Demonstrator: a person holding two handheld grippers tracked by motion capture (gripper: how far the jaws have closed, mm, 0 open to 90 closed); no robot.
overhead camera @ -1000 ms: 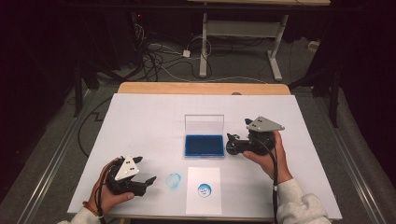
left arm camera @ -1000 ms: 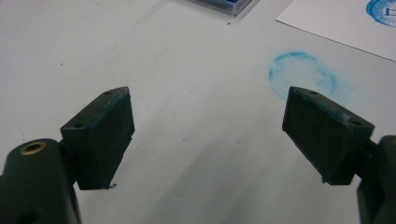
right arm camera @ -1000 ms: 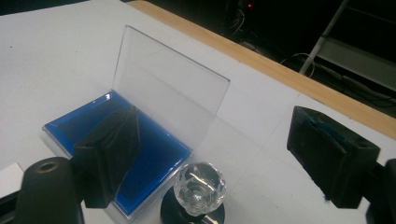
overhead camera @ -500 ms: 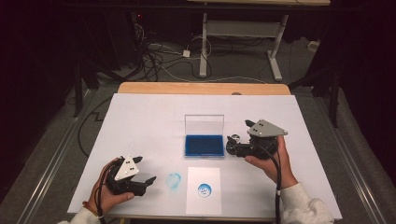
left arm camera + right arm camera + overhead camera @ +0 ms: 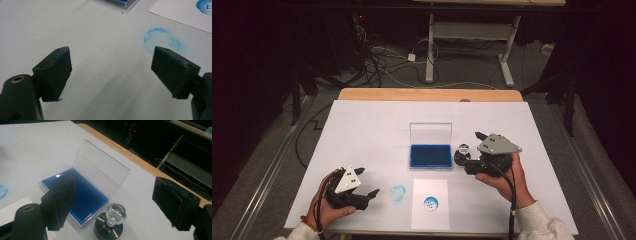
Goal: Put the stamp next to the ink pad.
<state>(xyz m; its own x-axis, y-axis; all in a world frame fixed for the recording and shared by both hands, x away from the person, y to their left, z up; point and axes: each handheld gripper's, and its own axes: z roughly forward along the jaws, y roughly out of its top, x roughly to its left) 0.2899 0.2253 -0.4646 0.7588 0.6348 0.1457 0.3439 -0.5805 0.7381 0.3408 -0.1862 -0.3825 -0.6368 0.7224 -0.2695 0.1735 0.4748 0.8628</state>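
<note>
The right gripper (image 5: 113,202) has its two black fingers (image 5: 60,202) spread wide apart, and they pinch nothing. Right between them, low and close, stands the stamp (image 5: 110,222). It has a dark round base and a clear knob on top that looks like a little glass ball. The stamp stands straight up, so its long line points up from the surface (image 5: 372,130), and the knob is the part the fingers can close on. From the high view, the stamp (image 5: 462,152) sits just beside the right edge of the blue ink pad (image 5: 430,155), and the right gripper (image 5: 472,162) is right next to it on the other side. I think the fingers only need to come a bit forward and down, then squeeze the knob from both sides. The ink pad's clear lid (image 5: 100,170) stands open behind it, tilted back, so the way to the blue ink is free. The left gripper (image 5: 369,196) is well apart from the stamp, down near the front edge of the surface. Its fingers (image 5: 53,72) are also spread wide and hold nothing. Near them is a faint blue ring mark (image 5: 162,40) on the surface. Just beside that mark lies a white sheet of paper (image 5: 429,202) with a blue round print on it. So the right hand is the near one for the stamp.
</note>
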